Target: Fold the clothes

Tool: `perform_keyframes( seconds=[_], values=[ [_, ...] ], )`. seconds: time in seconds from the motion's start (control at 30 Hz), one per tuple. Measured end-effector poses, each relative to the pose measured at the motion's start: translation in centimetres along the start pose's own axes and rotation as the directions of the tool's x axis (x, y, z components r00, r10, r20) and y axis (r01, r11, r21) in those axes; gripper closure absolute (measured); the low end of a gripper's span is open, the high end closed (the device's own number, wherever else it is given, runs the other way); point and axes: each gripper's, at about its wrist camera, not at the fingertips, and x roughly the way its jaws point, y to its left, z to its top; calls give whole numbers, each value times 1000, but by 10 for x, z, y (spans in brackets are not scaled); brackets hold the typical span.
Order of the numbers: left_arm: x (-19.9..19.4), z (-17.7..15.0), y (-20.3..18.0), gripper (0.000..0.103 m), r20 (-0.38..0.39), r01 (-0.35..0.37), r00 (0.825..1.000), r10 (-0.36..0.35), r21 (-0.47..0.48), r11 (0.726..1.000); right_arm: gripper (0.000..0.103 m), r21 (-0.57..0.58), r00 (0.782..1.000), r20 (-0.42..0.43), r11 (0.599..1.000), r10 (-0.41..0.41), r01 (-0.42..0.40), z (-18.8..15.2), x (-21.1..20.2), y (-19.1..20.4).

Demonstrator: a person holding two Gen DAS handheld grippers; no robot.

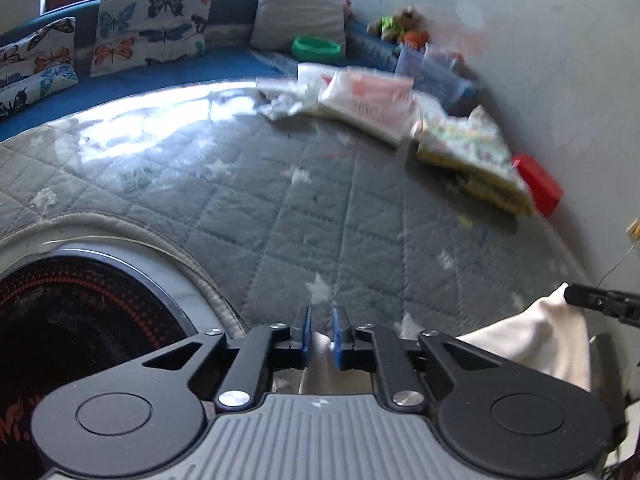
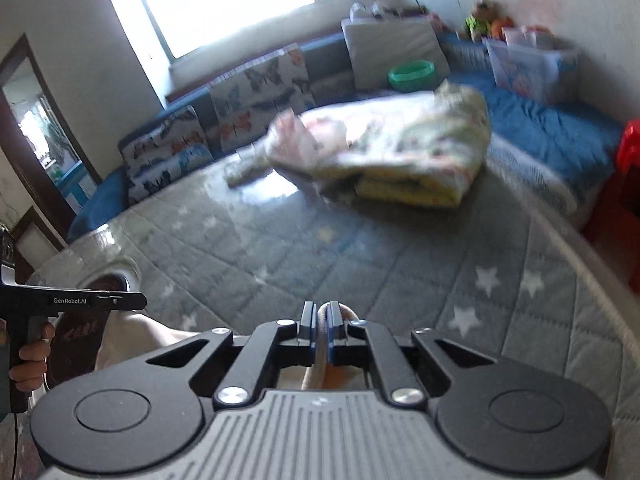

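Observation:
A cream garment (image 1: 532,336) hangs stretched between both grippers above a grey quilted mat (image 1: 280,208) printed with white stars. In the left wrist view my left gripper (image 1: 322,314) is shut on one edge of the garment, with cloth bunched between its blue pads. The right gripper (image 1: 592,300) pinches the far corner at the right edge. In the right wrist view my right gripper (image 2: 321,308) is shut on a rolled edge of the cream garment (image 2: 136,332). The left gripper (image 2: 138,301) shows at the left, held by a hand (image 2: 28,364).
Folded and loose clothes (image 1: 468,148) lie piled at the mat's far side, also seen as a floral bundle (image 2: 396,152). A round dark object with red dots (image 1: 72,320) sits at the left. A red box (image 1: 540,188), a green bowl (image 1: 316,46) and butterfly cushions (image 1: 152,24) line the back.

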Motion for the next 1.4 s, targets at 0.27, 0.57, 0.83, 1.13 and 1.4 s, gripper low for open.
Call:
perform_keyframes(
  seconds=[0.27, 0.57, 0.83, 1.13, 1.4],
  values=[
    [-59, -16, 14, 98, 202, 170, 962, -186, 97, 981, 99, -79, 990, 139, 997, 8, 3, -4, -40, 1],
    [-31, -13, 25, 83, 75, 66, 995, -68, 32, 997, 92, -14, 995, -40, 996, -87, 87, -6, -11, -23],
    [3, 9, 15, 39, 18, 4, 1000, -4, -39, 999, 71, 175, 999, -48, 985, -4, 12, 26, 19, -37],
    [15, -3, 3, 88, -12, -5, 1000, 6, 27, 1000, 95, 186, 996, -72, 982, 45, -31, 9, 34, -39],
    [-36, -19, 5, 90, 85, 109, 990, -115, 75, 991, 96, 42, 984, 42, 984, 174, -176, -3, -29, -23]
  ],
)
